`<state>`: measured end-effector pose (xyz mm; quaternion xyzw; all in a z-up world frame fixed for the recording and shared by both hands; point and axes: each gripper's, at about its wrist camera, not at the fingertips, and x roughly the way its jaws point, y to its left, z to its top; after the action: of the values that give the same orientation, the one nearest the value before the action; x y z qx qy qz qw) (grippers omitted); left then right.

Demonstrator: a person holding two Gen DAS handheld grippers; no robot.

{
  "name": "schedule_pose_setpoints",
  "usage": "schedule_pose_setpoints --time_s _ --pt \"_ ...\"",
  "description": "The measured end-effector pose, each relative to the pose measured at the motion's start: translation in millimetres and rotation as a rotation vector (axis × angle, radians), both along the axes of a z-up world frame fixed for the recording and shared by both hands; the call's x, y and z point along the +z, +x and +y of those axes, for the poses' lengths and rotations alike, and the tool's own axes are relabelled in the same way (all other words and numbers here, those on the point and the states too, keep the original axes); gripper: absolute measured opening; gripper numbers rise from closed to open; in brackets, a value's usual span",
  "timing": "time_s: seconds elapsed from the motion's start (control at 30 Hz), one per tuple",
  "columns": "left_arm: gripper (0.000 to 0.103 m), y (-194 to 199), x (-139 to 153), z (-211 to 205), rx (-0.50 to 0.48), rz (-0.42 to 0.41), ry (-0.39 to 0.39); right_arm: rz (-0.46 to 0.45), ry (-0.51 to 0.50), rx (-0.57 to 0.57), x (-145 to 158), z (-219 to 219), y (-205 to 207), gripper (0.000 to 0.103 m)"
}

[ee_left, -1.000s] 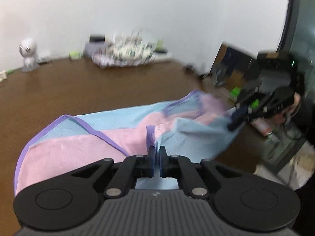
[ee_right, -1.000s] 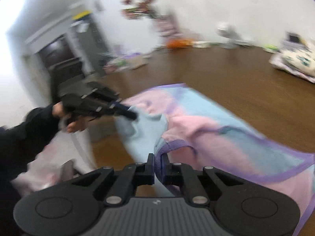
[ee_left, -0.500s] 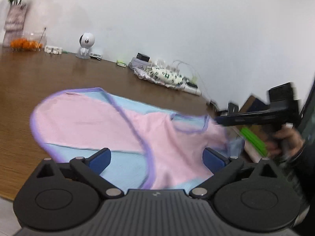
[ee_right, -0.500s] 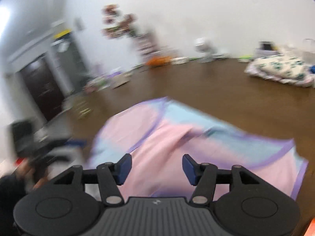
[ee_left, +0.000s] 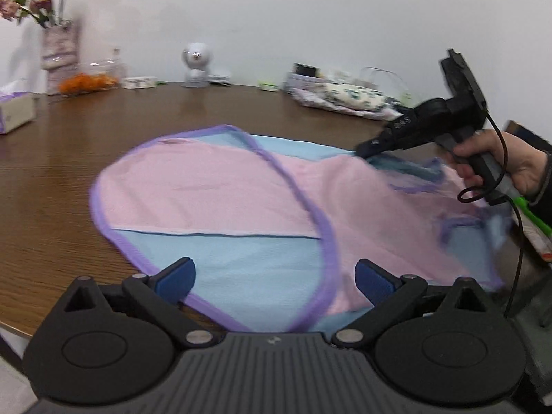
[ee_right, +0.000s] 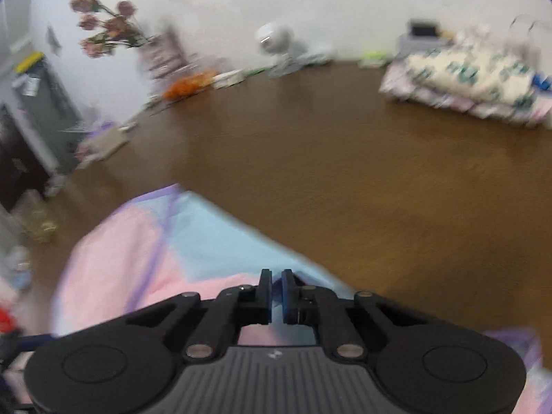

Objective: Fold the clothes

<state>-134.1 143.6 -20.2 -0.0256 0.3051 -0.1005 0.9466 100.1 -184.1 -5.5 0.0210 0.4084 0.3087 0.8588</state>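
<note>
Pink-and-blue cloth (ee_left: 220, 189), purple binding along the edges, lies spread on the brown wooden bench (ee_left: 69, 145), near the front edge. One part is lapped over another: a purple-trimmed edge runs diagonally across the middle, so a first fold looks made, though the right side is rumpled and blurred.

Left gripper (ee_left: 274, 276): jaws spread wide, nothing between the pads. It sits low over the near blue panel, apparently clear of the fabric; contact can't be confirmed.

Right gripper (ee_right: 276, 296): jaws pressed together w/ only a sliver of gap. Seen from the left wrist view it (ee_left: 360, 150) meets the cloth at the far right edge, held by a hand (ee_left: 496, 162) on the handle, cable trailing. Blue cloth shows right at the tips in both views. Judgement: pinching a thin layer at that edge, prob. to lift or carry it across for the next fold. Blur limits certainty.

Placement rationale: cloth kept flat and central on bare bench so folds land square; one gripper released to reposition while the other takes a fresh edge.

Other items, well apart at the back by the wall: folded patterned pile (ee_left: 348, 98), small white camera-like device (ee_left: 195, 63), flowers in a vase (ee_left: 57, 51), tissue box (ee_left: 15, 112) at far left.

Risk: right-side bunching may carry into the next fold if not smoothed.
</note>
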Motion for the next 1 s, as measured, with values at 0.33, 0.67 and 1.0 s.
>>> schedule_pose_setpoints --time_s 0.33,0.67,1.0 --pt "0.098 -7.5 12.6 7.9 -0.120 0.013 -0.167 -0.145 -0.063 0.268 53.4 79.5 -20.2 0.060" --pt "0.068 -11.3 7.3 12.7 -0.093 0.055 -0.151 0.008 -0.078 0.268 0.6 159.9 43.5 0.004" --pt "0.022 -2.5 12.0 11.8 -0.044 0.074 -0.024 -0.062 -0.136 0.181 -1.1 163.3 63.1 0.013"
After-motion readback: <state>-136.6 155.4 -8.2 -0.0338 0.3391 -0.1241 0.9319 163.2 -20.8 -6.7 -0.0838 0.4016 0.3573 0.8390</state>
